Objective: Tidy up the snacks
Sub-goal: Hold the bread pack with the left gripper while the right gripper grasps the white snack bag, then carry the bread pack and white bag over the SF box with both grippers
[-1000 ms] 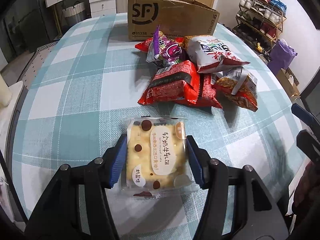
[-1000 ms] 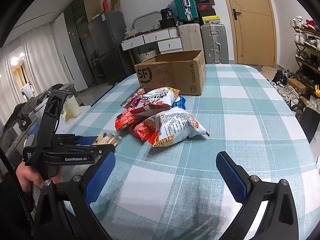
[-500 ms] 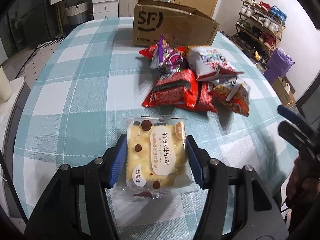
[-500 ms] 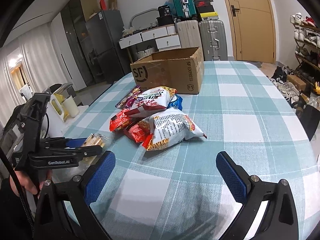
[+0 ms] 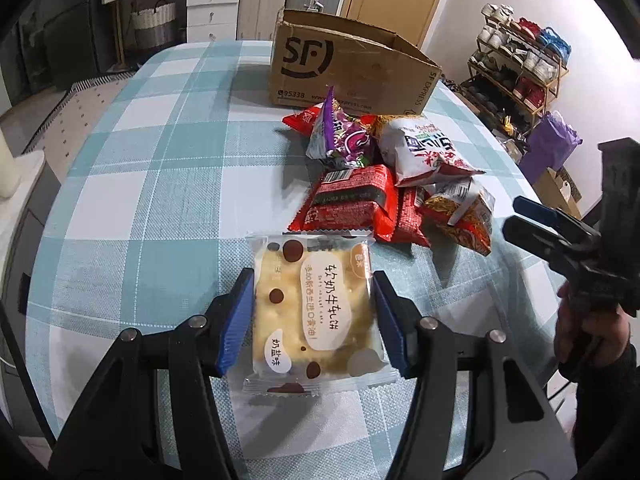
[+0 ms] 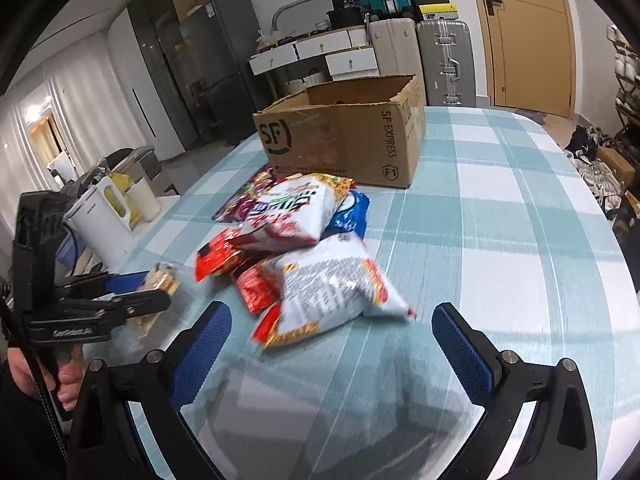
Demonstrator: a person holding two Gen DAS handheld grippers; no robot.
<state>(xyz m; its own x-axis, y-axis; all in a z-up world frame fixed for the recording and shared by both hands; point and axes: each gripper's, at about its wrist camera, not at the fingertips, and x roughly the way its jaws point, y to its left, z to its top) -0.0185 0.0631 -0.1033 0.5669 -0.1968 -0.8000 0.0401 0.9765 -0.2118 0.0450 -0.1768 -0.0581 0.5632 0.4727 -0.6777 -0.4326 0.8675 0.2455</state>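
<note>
We take the cardboard box point(image 5: 352, 66) at twelve o'clock on the checked table point(image 5: 160, 184) as the goal, open side up. The snack pile point(image 6: 304, 240) lies between it and us. Our left gripper point(image 5: 314, 316) is clamped on the nougat cake packet point(image 5: 316, 312), long axis pointing to twelve, box straight ahead. Our right gripper point(image 6: 332, 344) stands wide apart, empty, with the white chip bag point(image 6: 336, 284) nearest, at twelve.

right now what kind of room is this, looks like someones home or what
Most likely a lived-in home, a dining or living area. A table with a checked cloth holds snacks, suitcases stand by a wooden door, and a loaded shoe rack lines the wall.
</note>
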